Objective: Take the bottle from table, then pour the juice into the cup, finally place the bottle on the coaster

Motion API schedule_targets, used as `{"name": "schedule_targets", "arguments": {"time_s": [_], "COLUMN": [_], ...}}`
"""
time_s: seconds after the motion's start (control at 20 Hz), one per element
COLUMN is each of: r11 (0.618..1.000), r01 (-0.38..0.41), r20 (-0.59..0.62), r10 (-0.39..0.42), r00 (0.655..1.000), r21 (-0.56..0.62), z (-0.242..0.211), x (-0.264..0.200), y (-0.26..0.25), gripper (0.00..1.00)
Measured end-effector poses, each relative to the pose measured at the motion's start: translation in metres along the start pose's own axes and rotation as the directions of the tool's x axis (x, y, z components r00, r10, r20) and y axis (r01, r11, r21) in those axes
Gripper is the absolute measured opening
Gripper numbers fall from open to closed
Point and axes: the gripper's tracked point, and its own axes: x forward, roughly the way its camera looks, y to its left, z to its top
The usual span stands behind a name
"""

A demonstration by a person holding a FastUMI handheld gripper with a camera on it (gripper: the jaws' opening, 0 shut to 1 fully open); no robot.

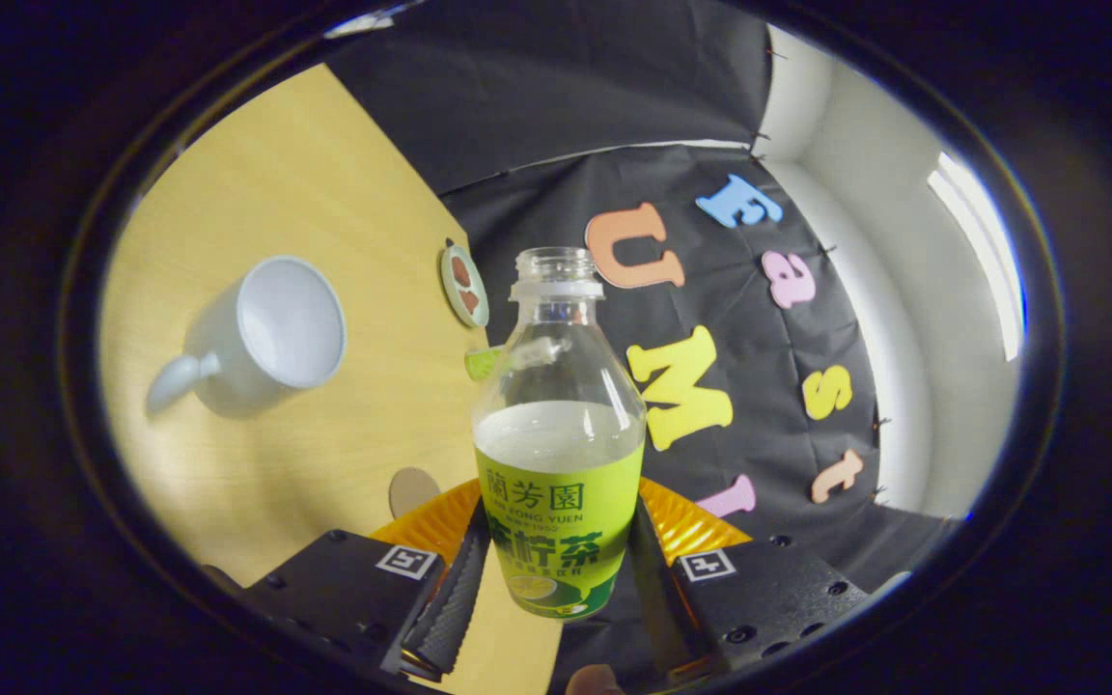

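Observation:
A clear, uncapped bottle with a green label and pale juice up to about its middle stands between the fingers of my gripper, which is shut on its lower body. The bottle is lifted off the wooden table, and the whole scene appears rolled to one side. A white cup with a handle stands on the table to the left of the bottle, its mouth open and looking dry inside. A small round coaster with a brown pattern lies near the table's far edge, just left of the bottle's neck.
An orange plate sits behind the bottle's base, close to the fingers. A small round grey disc lies on the table beside it. The black booth wall rises beyond the table's edge, with a white wall further right.

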Motion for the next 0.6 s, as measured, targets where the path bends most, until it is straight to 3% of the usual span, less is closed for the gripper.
{"name": "schedule_targets", "arguments": {"time_s": [0.2, 0.25, 0.4, 0.5, 0.6], "r11": [0.967, 0.935, 0.792, 0.724, 0.68], "r01": [-0.042, -0.069, -0.131, -0.149, -0.158], "r20": [0.013, 0.024, 0.072, 0.1, 0.126], "r10": [0.04, 0.065, 0.11, 0.111, 0.097], "r00": [0.999, 0.998, 0.991, 0.989, 0.987], "r21": [0.252, 0.348, 0.596, 0.674, 0.716], "z": [0.0, 0.002, 0.01, 0.015, 0.021], "x": [-0.008, -0.011, -0.017, -0.024, -0.029], "y": [0.004, 0.005, -0.003, -0.016, -0.038], "gripper": [0.76, 0.76, 0.76, 0.76, 0.76]}}
